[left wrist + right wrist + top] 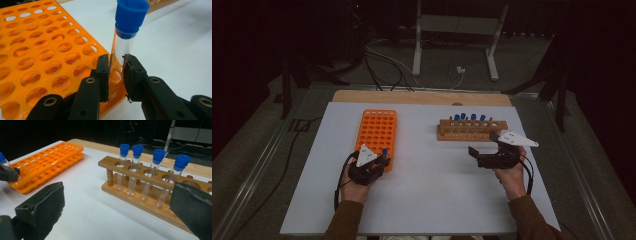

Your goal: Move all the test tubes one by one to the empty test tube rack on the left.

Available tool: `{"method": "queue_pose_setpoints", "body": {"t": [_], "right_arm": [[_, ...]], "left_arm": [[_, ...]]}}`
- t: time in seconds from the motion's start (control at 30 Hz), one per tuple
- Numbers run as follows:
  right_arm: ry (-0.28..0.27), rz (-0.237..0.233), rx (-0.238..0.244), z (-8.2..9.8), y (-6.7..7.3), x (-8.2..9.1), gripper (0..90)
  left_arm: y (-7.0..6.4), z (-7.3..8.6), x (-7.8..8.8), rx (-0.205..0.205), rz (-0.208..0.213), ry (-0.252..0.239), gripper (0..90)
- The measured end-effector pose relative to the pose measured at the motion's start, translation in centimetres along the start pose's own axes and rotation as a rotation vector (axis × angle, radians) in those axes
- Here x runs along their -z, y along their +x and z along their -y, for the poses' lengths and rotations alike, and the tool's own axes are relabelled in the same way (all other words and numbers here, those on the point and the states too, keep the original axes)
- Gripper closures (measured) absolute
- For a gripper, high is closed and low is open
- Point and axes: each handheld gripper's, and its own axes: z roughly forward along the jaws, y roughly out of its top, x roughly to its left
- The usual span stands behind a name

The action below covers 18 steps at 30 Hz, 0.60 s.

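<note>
At a white table, we hold the left gripper clamped on a clear test tube with a blue cap; the jaws press the glass from both sides. The tube stands nearly upright at the near right corner of the orange rack, its lower end at a corner hole; whether it sits inside that hole we cannot tell. The rest of the orange rack's holes that we see stand vacant.

Our right gripper hovers with its jaws wide apart and nothing between them, just in front of the wooden rack. Four blue-capped tubes stand in the wooden rack's holes, and they lean slightly; further holes to their right are unfilled. These tubes and the rack's front rail lie directly ahead of the open jaws.

The two racks sit well apart, with bare tabletop between them. Beyond the table's far wooden edge, cables trail across the floor beside a white metal stand.
</note>
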Motion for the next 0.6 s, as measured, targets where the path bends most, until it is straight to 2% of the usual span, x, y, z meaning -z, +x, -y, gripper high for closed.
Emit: {"method": "queue_pose_setpoints", "body": {"t": [0.17,0.23,0.27,0.3,0.43,0.6], "right_arm": [[0.002,0.003,-0.002,0.1,0.0,-0.1,0.0],[0.002,0.003,-0.002,0.1,0.0,-0.1,0.0],[0.000,0.003,-0.005,0.1,0.0,-0.2,0.0],[0.000,0.003,-0.005,0.1,0.0,-0.2,0.0],[-0.002,0.004,-0.007,0.0,0.0,-0.1,0.0],[-0.008,0.008,-0.010,-0.2,-0.2,-0.1,0.0]], "left_arm": [[-0.1,0.0,-0.1,0.006,0.014,-0.005,71.5],[0.0,0.0,-0.2,0.025,0.028,-0.013,69.0],[0.1,0.0,-0.2,0.038,0.038,-0.020,63.5],[0.2,0.1,-0.2,0.045,0.044,-0.027,63.5],[0.5,0.1,0.1,0.078,0.038,-0.054,49.4],[1.1,0.1,0.9,0.108,0.045,-0.097,39.0]]}}
